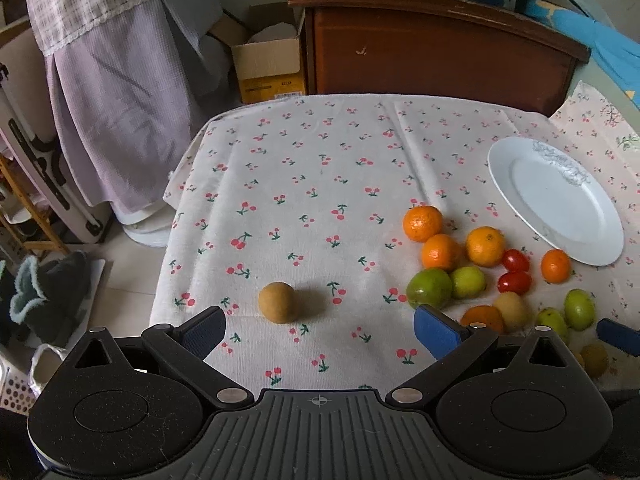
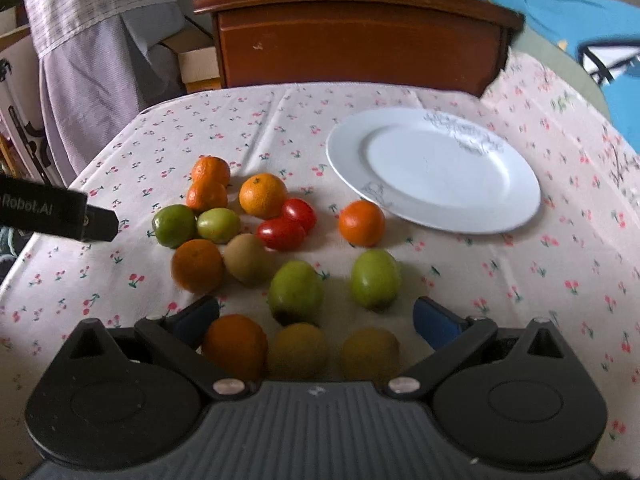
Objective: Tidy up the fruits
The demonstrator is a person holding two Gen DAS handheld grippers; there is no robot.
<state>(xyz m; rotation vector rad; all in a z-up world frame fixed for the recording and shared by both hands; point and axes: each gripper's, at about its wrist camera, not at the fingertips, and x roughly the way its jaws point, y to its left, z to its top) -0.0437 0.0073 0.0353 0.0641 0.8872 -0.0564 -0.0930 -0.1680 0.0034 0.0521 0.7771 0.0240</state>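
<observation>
Fruits heaped on the cherry cloth: oranges, green ones, two red tomatoes, brown kiwis. One brown round fruit alone, well apart at nine o'clock from the heap. White plate bare, at one o'clock from the heap, near one orange. Left gripper wide apart, holding nothing, brown fruit just ahead. Right gripper wide apart too, low over the near fruits. Brown cabinet behind, at twelve o'clock.

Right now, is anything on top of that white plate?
No. The white plate holds only its grey printed pattern; all the fruit lies on the cherry-print cloth beside it. What's under the plate is hidden.
</observation>
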